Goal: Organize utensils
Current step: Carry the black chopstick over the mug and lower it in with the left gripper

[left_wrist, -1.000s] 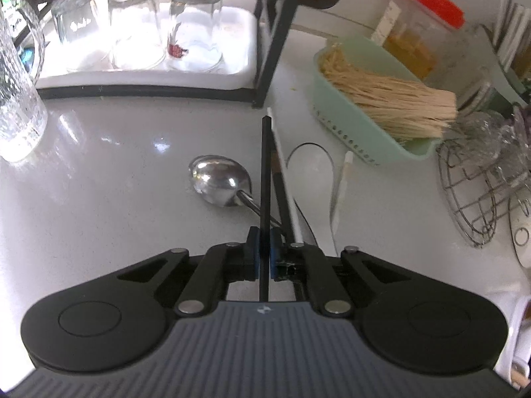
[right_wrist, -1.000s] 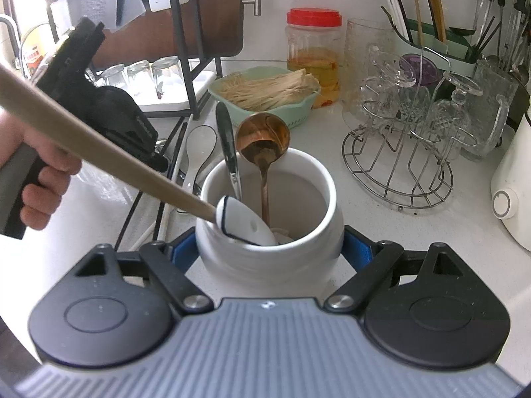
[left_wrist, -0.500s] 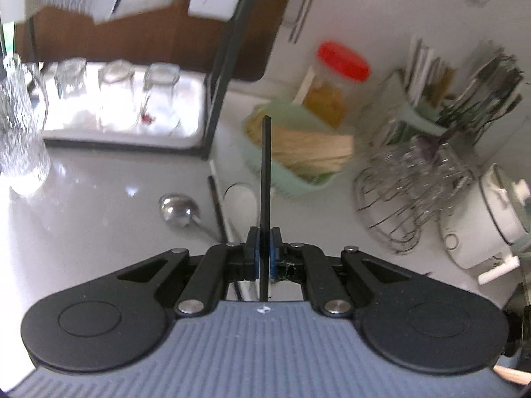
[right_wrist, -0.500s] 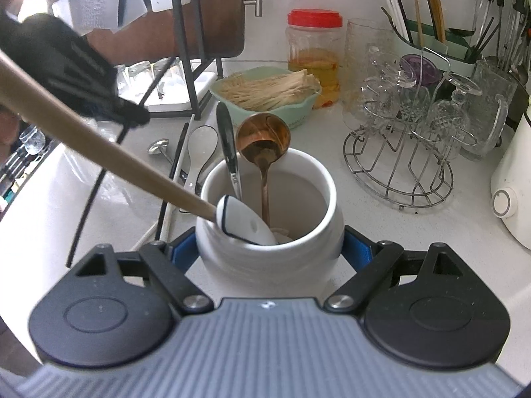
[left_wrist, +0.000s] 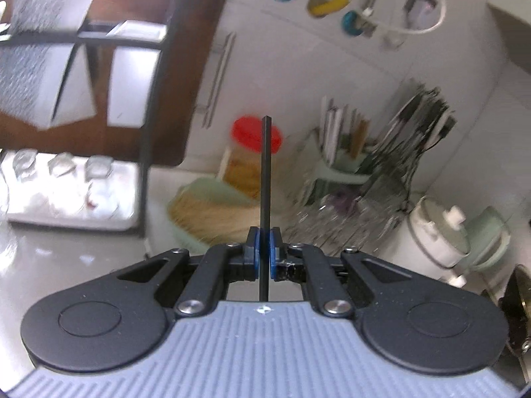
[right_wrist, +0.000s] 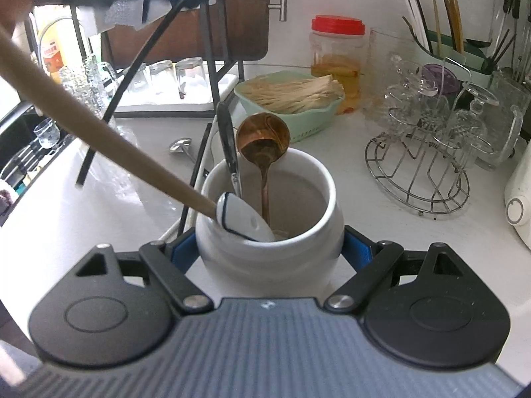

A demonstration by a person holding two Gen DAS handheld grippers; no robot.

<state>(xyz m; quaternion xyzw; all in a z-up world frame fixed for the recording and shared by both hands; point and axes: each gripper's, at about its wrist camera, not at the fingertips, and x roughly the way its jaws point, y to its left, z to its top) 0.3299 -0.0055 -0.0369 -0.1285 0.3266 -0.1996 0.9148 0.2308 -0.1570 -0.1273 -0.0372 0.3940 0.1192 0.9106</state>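
1. The black chopstick (left_wrist: 266, 179) is thin, stiff, light and probably slick (it could pivot in a pinch), so hold it near the middle.
2. The left gripper (left_wrist: 264, 252) is clamped on it, lifted clear of the counter.
3. The right gripper (right_wrist: 269, 252) clasps the white crock (right_wrist: 268, 232), at 5 o'clock from the chopstick in the right view.

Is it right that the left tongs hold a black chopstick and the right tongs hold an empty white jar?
Not empty. The right wrist view shows the white jar already holding a copper spoon and other utensils. The rest stands: left tongs grip the black chopstick, right tongs the jar.
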